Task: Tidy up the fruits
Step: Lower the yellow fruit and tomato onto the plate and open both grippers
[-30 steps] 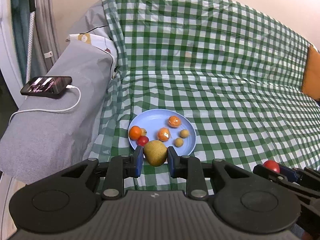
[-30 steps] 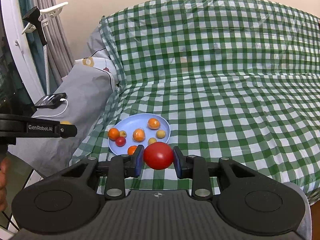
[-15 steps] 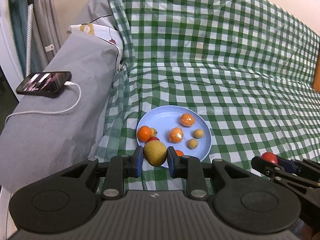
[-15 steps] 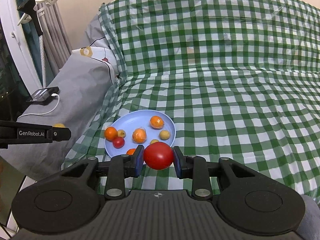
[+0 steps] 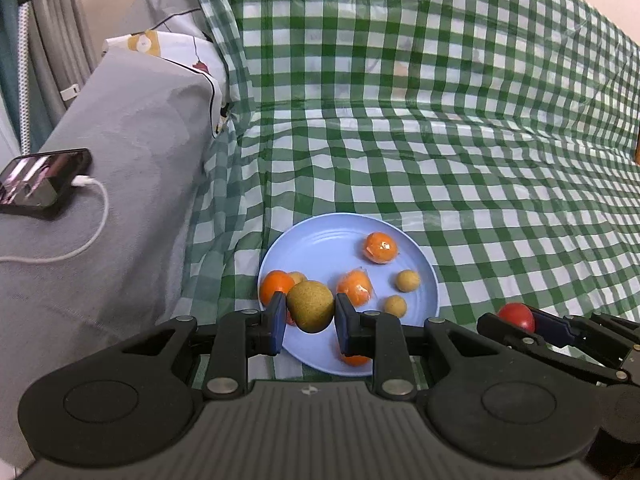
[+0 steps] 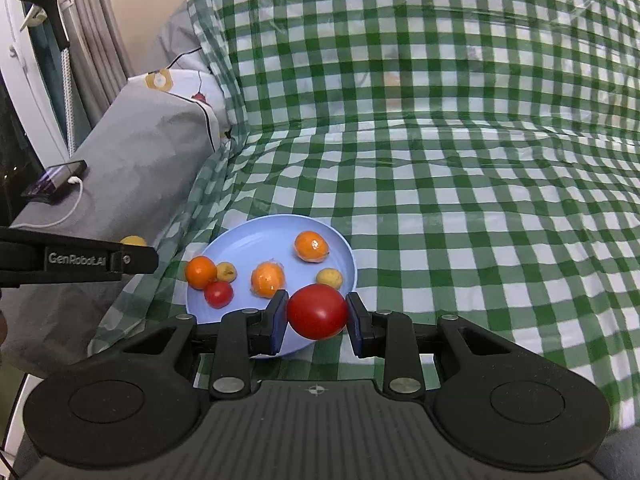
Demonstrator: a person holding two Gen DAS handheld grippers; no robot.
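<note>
nearest the left wrist camera, the left gripper (image 5: 310,312) had its jaws clamped on a yellow-green pear (image 5: 310,306), pinched at its two sides with its rounded body poking forward and a little down between the blue pads (image 5: 277,322). the right gripper (image 6: 317,312) was closed in the same way on a red tomato (image 6: 317,311), which filled the gap between the jaws. just beyond both loads lay the blue plate (image 5: 320,240) on the green checked cloth (image 5: 440,140), and that was the relation the coming move seemed to turn on: the plate sat straight ahead of and below each pair of jaws, with its near rim under the held fruit in both wrist views. the pear hung over the near-left part of the plate, in front of an orange (image 5: 276,285) and a small red fruit (image 6: 218,293); the tomato hung over the near-right rim, just in front of a small yellow fruit (image 6: 329,277). by this judgement the left hand was the nearer to a drop, since its fruit was further in over the dish, though bare blue showed mainly toward the far-left side. further off, two wrapped oranges (image 5: 380,247) lay toward the middle and back of the plate. beyond that, on the grey sofa arm (image 5: 120,160), a phone (image 5: 40,180) lay plugged in.
</note>
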